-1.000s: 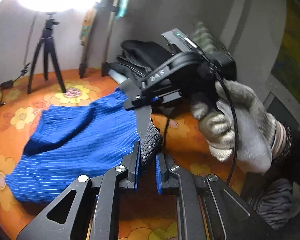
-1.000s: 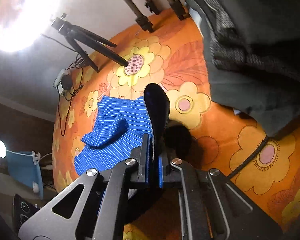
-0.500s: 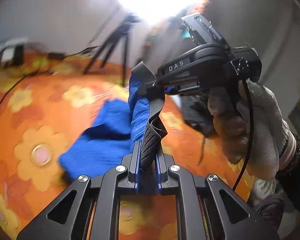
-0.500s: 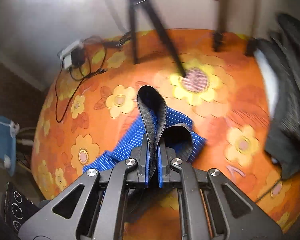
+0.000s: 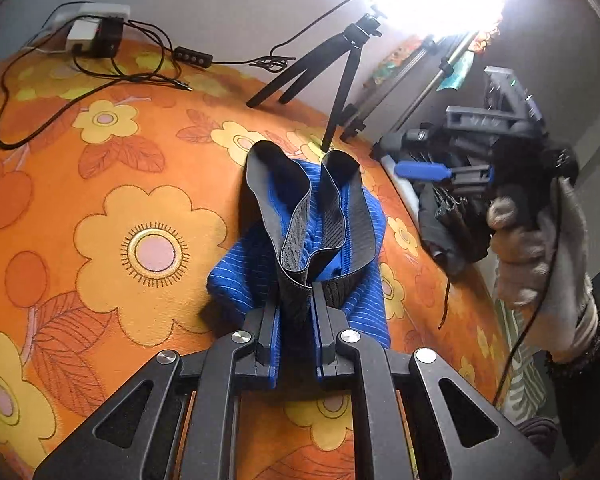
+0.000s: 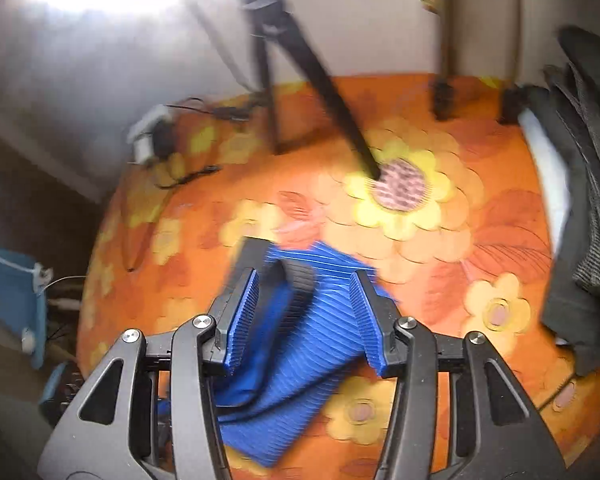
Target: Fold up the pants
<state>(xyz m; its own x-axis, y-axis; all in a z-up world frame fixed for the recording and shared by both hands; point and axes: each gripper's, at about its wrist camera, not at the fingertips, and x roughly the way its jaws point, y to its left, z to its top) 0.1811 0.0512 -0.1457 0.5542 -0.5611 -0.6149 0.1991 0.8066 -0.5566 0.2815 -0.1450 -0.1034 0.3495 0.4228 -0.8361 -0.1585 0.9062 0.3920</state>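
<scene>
On the orange flowered worktop lay the blue pants, bunched into a heap with the grey waistband pulled up off the cloth. The left tongs were closed on that waistband, pinching a doubled fold of it between the blue pads, and pointed forward and down across the worktop toward a tripod. Well off to the right, the gloved right hand held the right tongs level and clear of the garment. Their jaws stood wide apart with nothing between them, hovering above the pants. Dark clothes were piled at the worktop's right edge.
</scene>
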